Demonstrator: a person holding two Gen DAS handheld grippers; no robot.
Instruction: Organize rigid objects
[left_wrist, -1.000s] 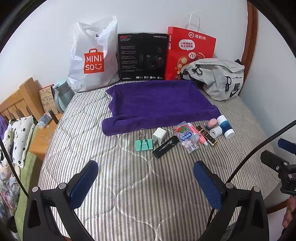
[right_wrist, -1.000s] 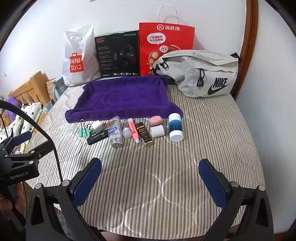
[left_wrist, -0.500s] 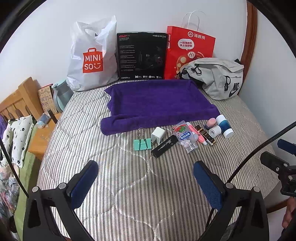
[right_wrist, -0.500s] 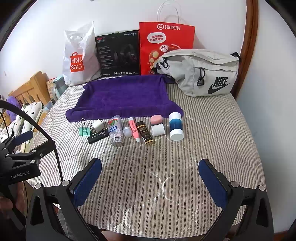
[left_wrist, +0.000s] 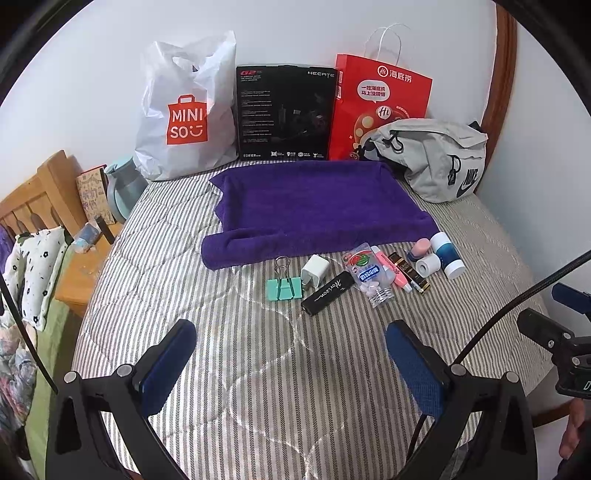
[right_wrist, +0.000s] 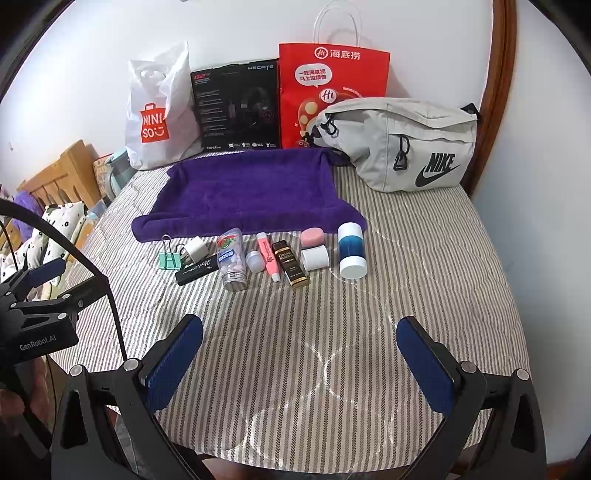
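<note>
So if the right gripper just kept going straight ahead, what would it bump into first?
Probably bare striped bedcover; beyond that, the dark gold-capped tube in the row of small items. Depth is hard to judge.

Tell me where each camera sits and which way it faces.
Left wrist: on the left gripper, above the bed's near left, facing the wall; its blue-padded fingers show, plus the right gripper at the right edge.
Right wrist: on the right gripper, above the bed's near right, facing the same wall; its fingers show, plus the left gripper and a hand at the left edge.
Shared: the purple towel, the green binder clip and the grey Nike bag.
</note>
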